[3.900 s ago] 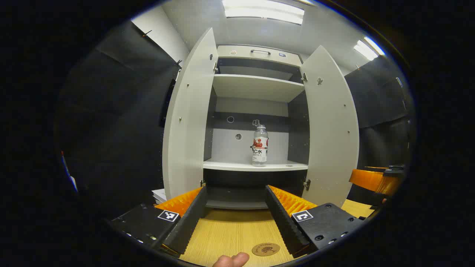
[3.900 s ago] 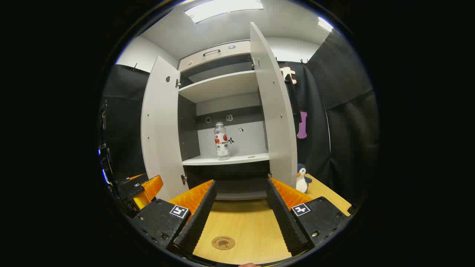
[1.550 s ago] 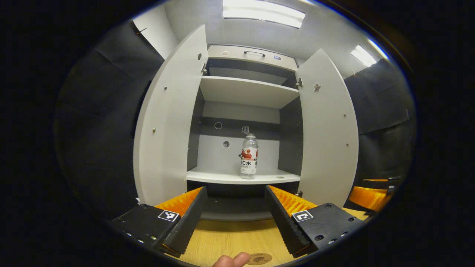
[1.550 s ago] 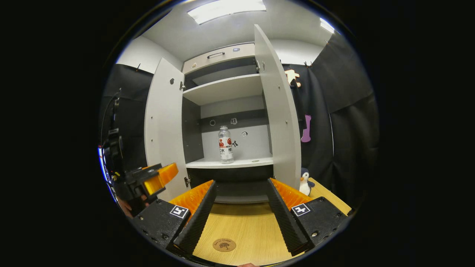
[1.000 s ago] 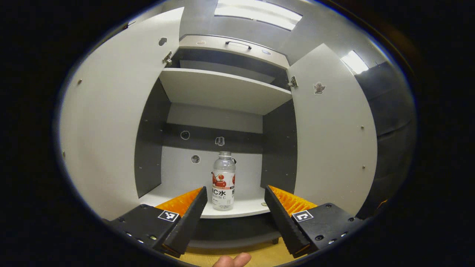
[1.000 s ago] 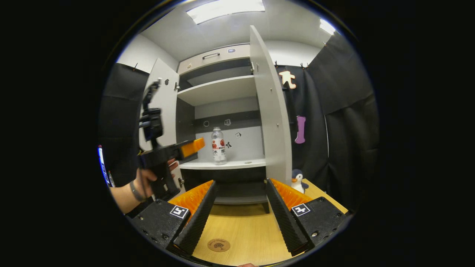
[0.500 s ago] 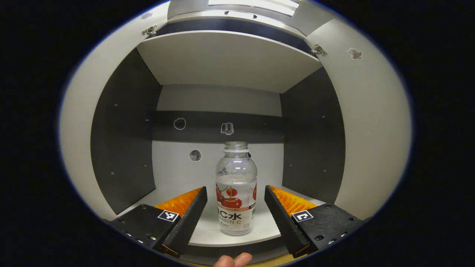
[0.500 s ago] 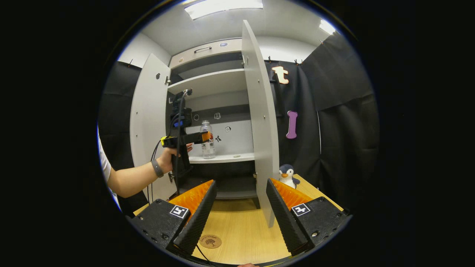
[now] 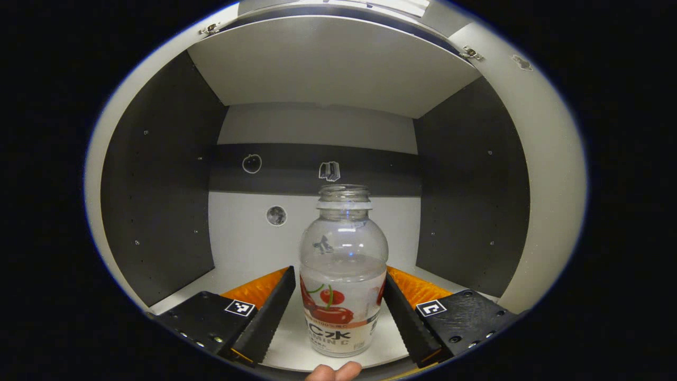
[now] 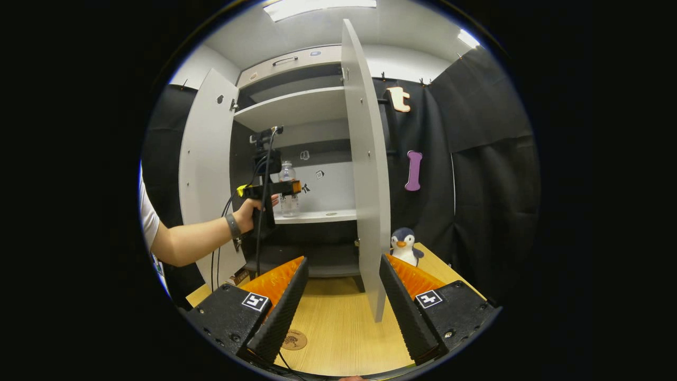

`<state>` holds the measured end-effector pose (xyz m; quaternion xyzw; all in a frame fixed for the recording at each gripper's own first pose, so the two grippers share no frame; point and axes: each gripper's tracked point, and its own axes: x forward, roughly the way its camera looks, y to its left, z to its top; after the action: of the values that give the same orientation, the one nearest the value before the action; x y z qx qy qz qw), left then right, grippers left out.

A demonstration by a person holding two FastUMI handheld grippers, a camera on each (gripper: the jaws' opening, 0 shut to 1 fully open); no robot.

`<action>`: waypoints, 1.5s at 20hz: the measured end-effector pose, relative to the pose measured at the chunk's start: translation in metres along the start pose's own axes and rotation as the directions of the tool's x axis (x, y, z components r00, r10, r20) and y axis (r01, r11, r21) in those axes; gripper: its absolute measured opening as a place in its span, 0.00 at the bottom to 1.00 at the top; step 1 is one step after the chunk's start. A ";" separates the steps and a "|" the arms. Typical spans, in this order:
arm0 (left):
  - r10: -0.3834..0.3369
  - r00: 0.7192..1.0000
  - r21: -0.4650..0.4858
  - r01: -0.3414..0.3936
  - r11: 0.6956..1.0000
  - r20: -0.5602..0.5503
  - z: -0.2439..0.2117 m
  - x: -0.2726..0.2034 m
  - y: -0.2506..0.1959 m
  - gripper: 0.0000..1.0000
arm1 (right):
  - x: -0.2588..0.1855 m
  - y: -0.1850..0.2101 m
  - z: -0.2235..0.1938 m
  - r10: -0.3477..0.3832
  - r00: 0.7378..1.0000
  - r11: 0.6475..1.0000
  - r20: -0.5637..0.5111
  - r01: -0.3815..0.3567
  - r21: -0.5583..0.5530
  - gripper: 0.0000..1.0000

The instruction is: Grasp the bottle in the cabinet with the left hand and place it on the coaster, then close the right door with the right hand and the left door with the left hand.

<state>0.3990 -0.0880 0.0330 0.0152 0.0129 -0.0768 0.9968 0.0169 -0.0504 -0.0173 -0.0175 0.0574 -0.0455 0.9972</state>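
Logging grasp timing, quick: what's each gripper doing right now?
Left gripper: open, fingers either side of the bottle, not yet closed on it.
Right gripper: open, holding nothing.

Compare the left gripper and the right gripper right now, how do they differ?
The left gripper is raised inside the cabinet at shelf level, while the right gripper sits low over the table. The left gripper has the bottle standing between its jaws, not clearly pressed yet; the right gripper has nothing between its jaws, only the right door edge ahead. Both have their jaws spread open.
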 end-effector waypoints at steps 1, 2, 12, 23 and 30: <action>-0.004 1.000 0.001 0.004 1.000 0.004 0.002 0.003 0.000 0.95 | 0.000 -0.001 0.000 0.001 1.000 1.000 0.003 -0.001 -0.001 0.83; -0.011 1.000 0.003 0.011 1.000 0.012 0.004 0.005 -0.001 0.95 | 0.000 -0.001 0.002 0.002 1.000 1.000 0.007 -0.002 -0.001 0.83; -0.033 0.999 0.006 0.032 0.999 0.033 0.016 -0.026 0.002 0.77 | -0.009 0.005 0.007 0.021 0.999 1.000 0.030 -0.022 0.001 0.83; -0.112 0.990 0.006 0.112 0.994 0.087 0.015 -0.135 -0.010 0.77 | -0.015 0.026 0.010 0.077 0.996 0.997 0.050 -0.076 -0.028 0.83; -0.062 0.998 -0.024 0.063 0.998 0.031 -0.051 -0.193 -0.012 0.77 | -0.026 0.050 0.028 0.170 0.980 0.985 0.105 -0.172 0.017 0.83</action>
<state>0.2051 -0.0684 -0.0128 0.0010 -0.0008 -0.1082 0.9941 -0.0016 0.0031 0.0119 -0.0020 0.0063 0.0406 0.9992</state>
